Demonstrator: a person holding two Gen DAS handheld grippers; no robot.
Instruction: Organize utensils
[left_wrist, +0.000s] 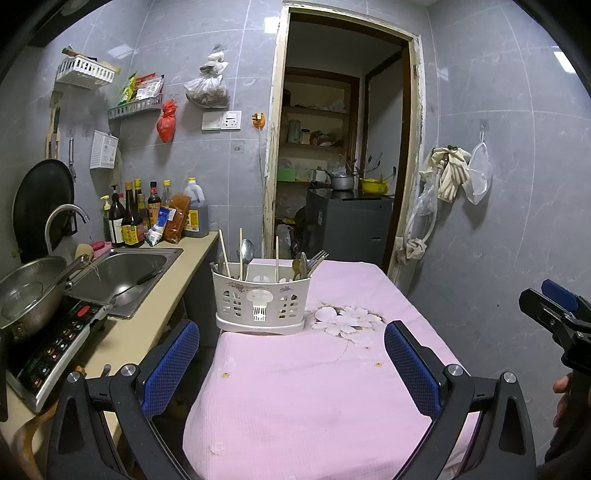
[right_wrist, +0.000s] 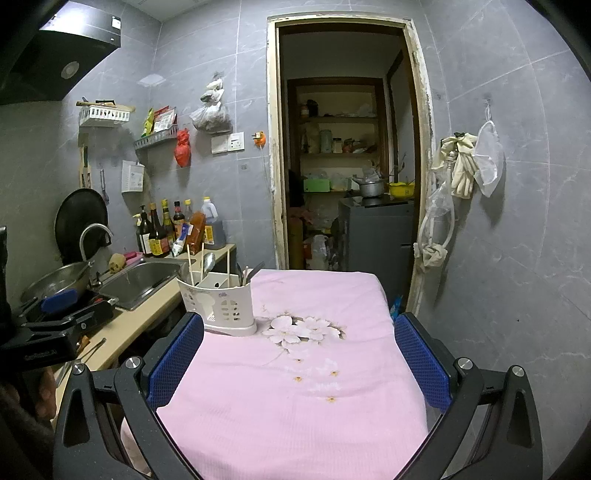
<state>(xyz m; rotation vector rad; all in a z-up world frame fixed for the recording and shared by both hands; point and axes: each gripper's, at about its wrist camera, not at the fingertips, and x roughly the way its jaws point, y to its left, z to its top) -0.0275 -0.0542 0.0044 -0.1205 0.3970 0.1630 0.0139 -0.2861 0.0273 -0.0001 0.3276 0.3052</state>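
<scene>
A white utensil caddy (left_wrist: 260, 302) stands on the pink cloth (left_wrist: 317, 387) over the tabletop, holding chopsticks (left_wrist: 224, 253), spoons (left_wrist: 246, 248) and forks (left_wrist: 317, 258). In front of the caddy, the left hand-held gripper (left_wrist: 291, 362) and right hand-held gripper (right_wrist: 299, 358) both gape wide, holding nothing. A sink (left_wrist: 122, 273) lies left of the caddy.

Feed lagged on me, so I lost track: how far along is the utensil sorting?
Looks nearly done: chopsticks, spoons and forks all stand in the white utensil holder on the pink cloth, and no loose utensils show on the cloth. Nothing in hand: left gripper and right gripper both have open, empty jaws. Whether compartments are sorted correctly, I cannot tell.
</scene>
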